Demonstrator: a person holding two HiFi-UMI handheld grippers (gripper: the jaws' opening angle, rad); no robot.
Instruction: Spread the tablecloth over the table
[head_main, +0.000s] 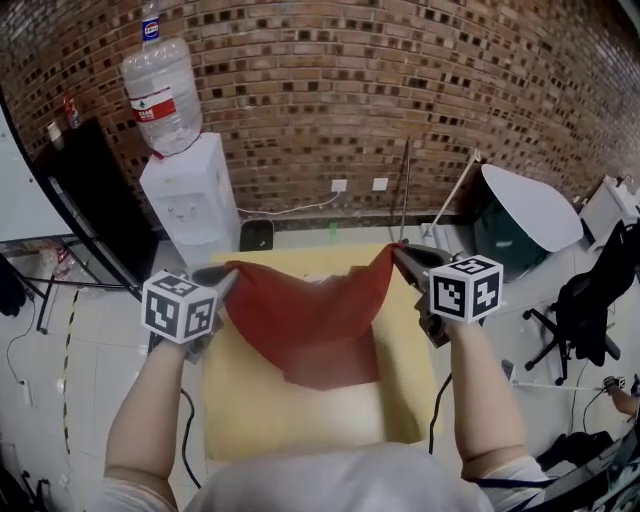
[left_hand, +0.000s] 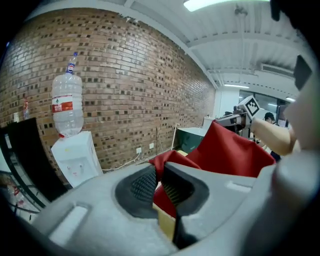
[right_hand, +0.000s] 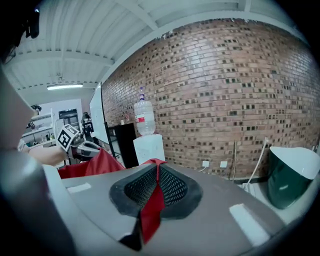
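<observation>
Limp red tablecloth (head_main: 310, 320) — a soft swag, corners tight in left gripper (head_main: 228, 273) and right gripper (head_main: 399, 251).

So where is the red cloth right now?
In the head view, the red tablecloth hangs over the yellow table, stretched between the left hand-held gripper and the right hand-held gripper.

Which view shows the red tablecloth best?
The head view: the whole tablecloth shows, lifted over the yellow table. The left gripper view shows a pinched corner and one side; the right gripper view mostly a pinched strip.
</observation>
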